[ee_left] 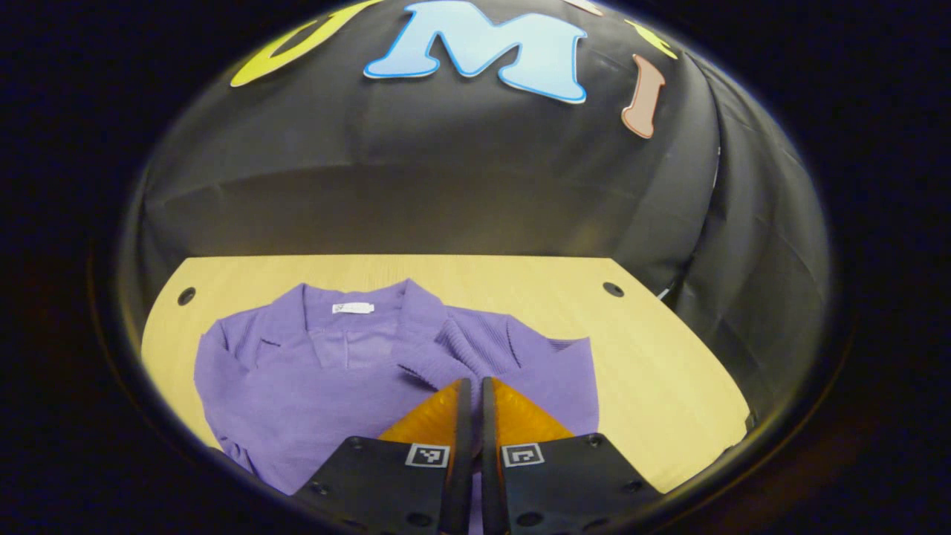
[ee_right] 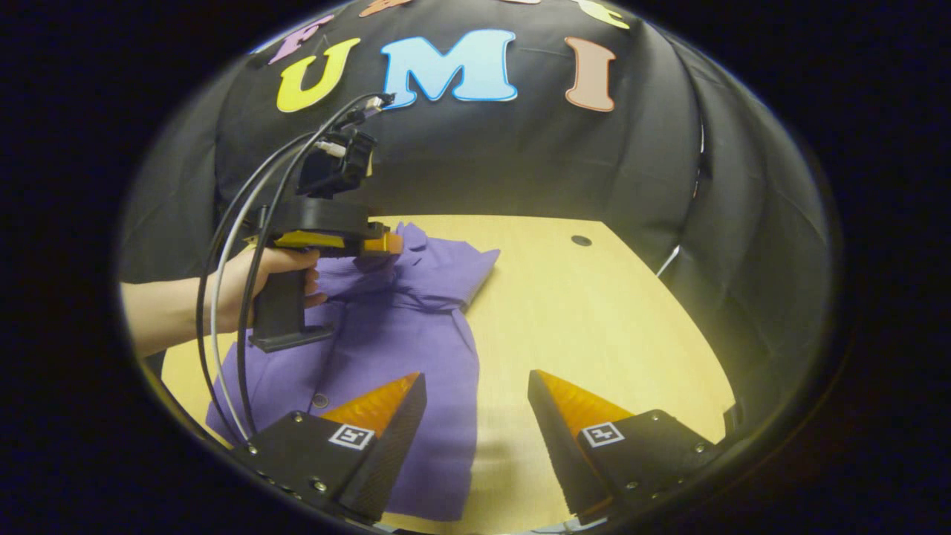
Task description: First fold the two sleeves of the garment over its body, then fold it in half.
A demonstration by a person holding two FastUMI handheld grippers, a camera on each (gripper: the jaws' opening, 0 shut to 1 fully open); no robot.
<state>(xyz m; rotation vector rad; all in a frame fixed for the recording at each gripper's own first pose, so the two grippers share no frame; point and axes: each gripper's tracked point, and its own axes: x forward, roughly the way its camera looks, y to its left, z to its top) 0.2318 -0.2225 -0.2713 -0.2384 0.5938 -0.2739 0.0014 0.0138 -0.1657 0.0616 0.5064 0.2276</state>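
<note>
While spread jaws hover, purple garment (ee_right: 401, 334) beneath, sleeve (ee_right: 438, 279) folded.

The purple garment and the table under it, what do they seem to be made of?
The purple garment looks like a soft knit fabric, matte: fine ribbing shows on the folded sleeve, and it drapes in loose creases. The table looks like pale wood or a wood-look laminate, smooth with a slight sheen; faint grain lines show, so which of the two stays open.

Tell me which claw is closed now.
The left claw, fingers together above the purple garment. The right claw is wide open.
</note>
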